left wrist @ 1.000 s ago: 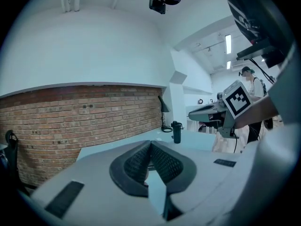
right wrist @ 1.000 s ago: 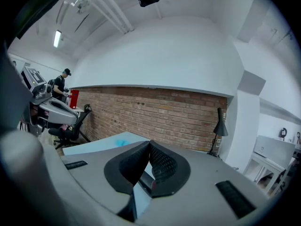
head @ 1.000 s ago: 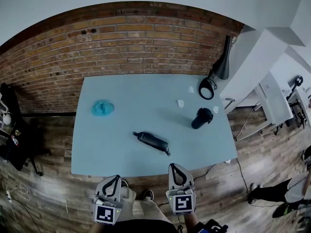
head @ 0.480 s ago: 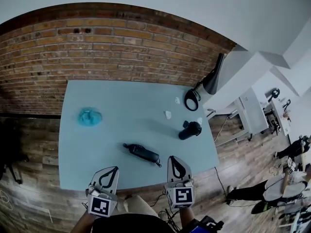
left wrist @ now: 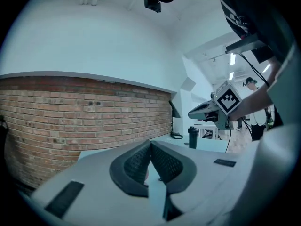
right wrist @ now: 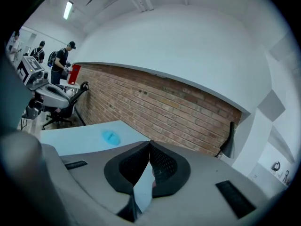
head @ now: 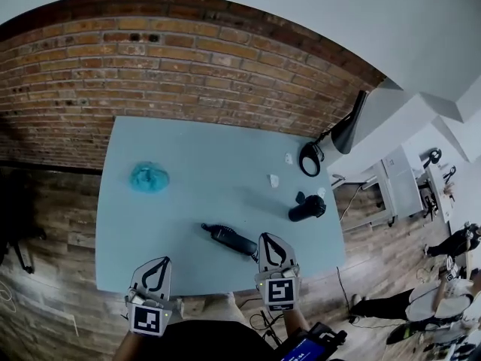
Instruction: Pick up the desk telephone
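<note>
Two claws hang at the near edge of a pale blue desk (head: 195, 149), each with its jaws pressed together and nothing between them. The desk telephone (head: 231, 239), a black handset with a short cord, lies flat just ahead of the right claw (head: 268, 244) and slightly to its left, and well off to the right of the left claw (head: 161, 266). The pick-up looks not yet begun. The right claw would do best to open wide first, then settle across the handset's narrow middle, clear of the cord at the end nearest it. Farther ahead of that claw and to its right stands a dark lidded flask (head: 307, 209); what it holds cannot be seen. A crumpled blue thing (head: 149, 177) lies far ahead of the left claw.
</note>
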